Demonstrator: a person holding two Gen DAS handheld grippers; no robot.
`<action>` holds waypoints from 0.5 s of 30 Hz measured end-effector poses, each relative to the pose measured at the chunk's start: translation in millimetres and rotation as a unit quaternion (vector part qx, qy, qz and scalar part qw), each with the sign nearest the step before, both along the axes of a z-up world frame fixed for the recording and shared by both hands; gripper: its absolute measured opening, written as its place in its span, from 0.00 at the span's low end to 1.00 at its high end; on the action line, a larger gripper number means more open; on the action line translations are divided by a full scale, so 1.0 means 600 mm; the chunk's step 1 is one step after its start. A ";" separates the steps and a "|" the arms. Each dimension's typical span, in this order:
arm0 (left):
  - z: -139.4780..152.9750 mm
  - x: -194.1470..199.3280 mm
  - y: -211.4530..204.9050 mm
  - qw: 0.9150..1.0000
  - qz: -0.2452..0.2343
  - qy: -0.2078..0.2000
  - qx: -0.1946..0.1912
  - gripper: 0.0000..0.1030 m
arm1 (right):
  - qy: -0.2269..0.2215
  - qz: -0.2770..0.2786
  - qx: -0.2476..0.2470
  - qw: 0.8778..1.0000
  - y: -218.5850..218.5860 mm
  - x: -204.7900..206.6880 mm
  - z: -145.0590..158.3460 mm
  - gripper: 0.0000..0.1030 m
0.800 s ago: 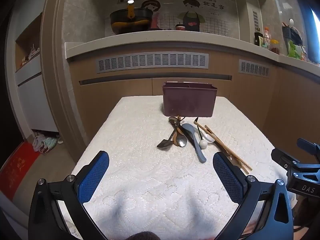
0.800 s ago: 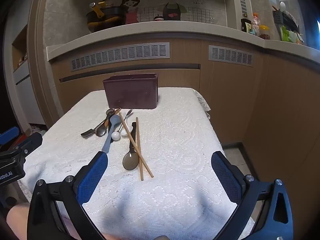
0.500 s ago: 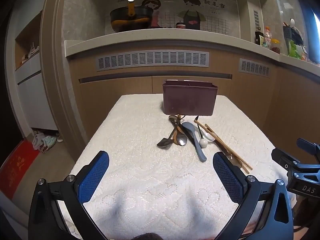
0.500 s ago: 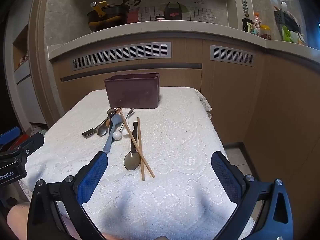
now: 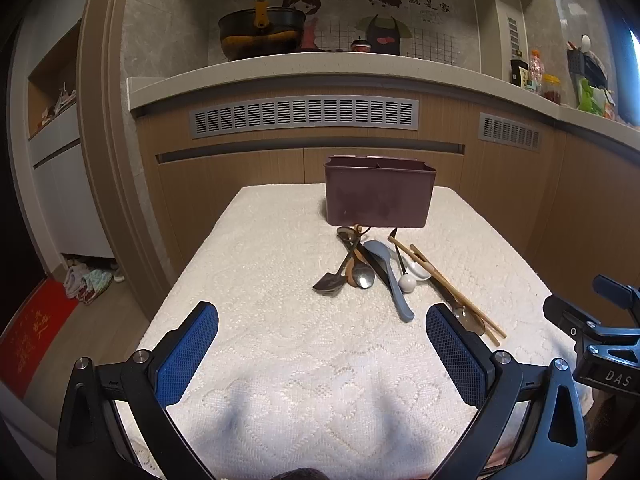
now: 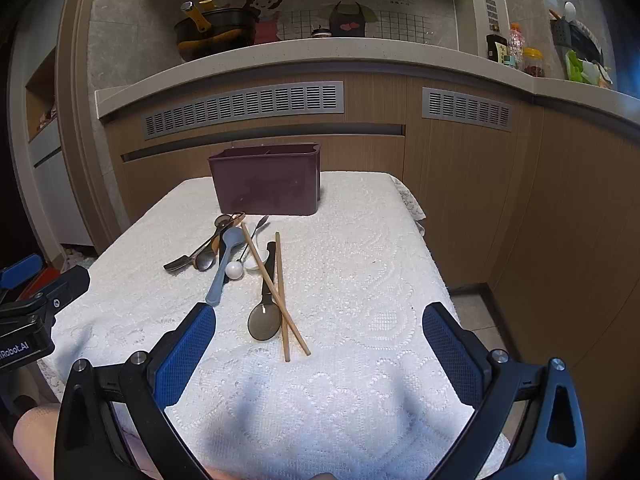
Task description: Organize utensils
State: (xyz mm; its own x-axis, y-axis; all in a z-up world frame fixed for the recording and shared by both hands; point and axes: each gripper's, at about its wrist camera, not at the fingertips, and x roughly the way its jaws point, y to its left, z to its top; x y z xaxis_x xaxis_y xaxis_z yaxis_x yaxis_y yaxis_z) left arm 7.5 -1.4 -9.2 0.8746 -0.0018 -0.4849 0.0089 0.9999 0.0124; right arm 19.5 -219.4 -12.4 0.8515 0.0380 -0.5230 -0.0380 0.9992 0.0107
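Two grippers are seen at the near edge of the table [image 6: 360, 400], which is covered by a white lace cloth. The left gripper [image 5: 322, 344] is held wide apart, with nothing between its blue pads and nothing touched. The right gripper [image 6: 319, 344] is likewise spread to its widest, empty and clear of everything.

Just past the right gripper, two wooden chopsticks [image 6: 280, 300] are crossed over one dark spoon [image 6: 264, 322]. Slightly further off, one grey-blue spoon [image 6: 224, 264], one white spoon [image 6: 256, 262] and one small ladle with a white ball end [image 6: 234, 270] are found. To their left, a heap of dark and metal spoons [image 6: 200, 256] is piled; four or so can be made out, though an exact count cannot be given.

At the far end of the table, one maroon utensil box [image 6: 266, 184] stands upright, just beyond the utensils.

Compared with the earlier frames, no utensil has been moved, and both grippers have been kept equally wide; the view has only crept slightly closer.
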 end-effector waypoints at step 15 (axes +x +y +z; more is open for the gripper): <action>0.000 0.002 -0.002 1.000 -0.002 0.001 0.001 1.00 | 0.001 0.000 0.000 1.000 0.001 0.000 0.000 1.00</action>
State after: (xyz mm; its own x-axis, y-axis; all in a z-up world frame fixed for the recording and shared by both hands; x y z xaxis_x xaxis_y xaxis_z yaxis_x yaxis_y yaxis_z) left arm 8.5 -2.8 -9.3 0.8737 -0.0038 -0.4865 0.0126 0.9998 0.0147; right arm 19.8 -219.0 -12.2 0.8509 0.0388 -0.5239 -0.0388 0.9992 0.0109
